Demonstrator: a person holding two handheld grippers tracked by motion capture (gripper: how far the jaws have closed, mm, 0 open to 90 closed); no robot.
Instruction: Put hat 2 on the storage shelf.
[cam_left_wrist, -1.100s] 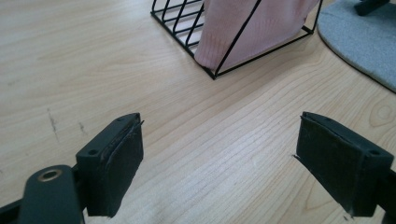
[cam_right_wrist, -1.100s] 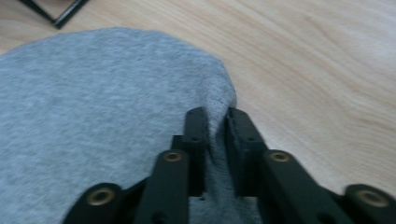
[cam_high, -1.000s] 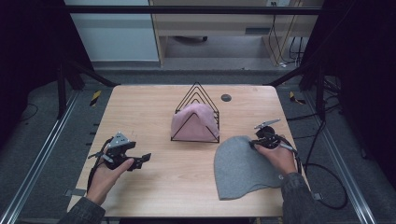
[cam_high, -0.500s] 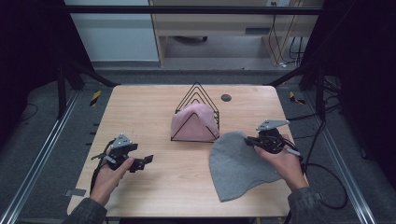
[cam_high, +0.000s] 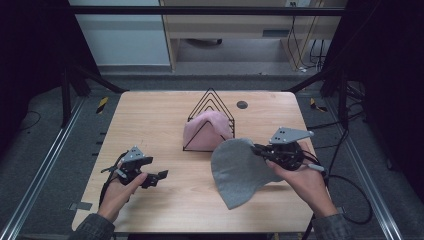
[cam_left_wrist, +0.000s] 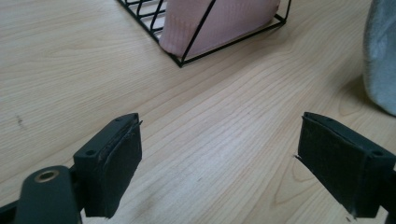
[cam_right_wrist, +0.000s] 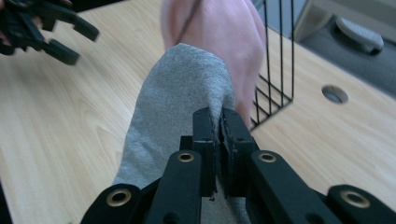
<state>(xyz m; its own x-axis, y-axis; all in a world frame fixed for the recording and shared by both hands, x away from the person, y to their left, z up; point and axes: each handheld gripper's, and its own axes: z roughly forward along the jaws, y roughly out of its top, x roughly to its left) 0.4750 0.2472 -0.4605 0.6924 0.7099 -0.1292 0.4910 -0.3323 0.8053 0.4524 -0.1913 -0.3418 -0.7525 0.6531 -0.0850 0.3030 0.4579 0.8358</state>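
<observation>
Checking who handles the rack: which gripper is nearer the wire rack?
Right. The right gripper is just beside the wire rack, clamping the grey cloth; the left gripper sits farther off.

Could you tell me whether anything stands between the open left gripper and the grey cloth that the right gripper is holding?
Nothing visible does. Bare table lies between the left gripper and the grey cloth; the wire rack with its pink cloth stands farther back.

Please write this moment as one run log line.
right gripper: shut on grey cloth, edge lifted | left gripper: open, holds nothing | pink cloth: in wire rack
</observation>
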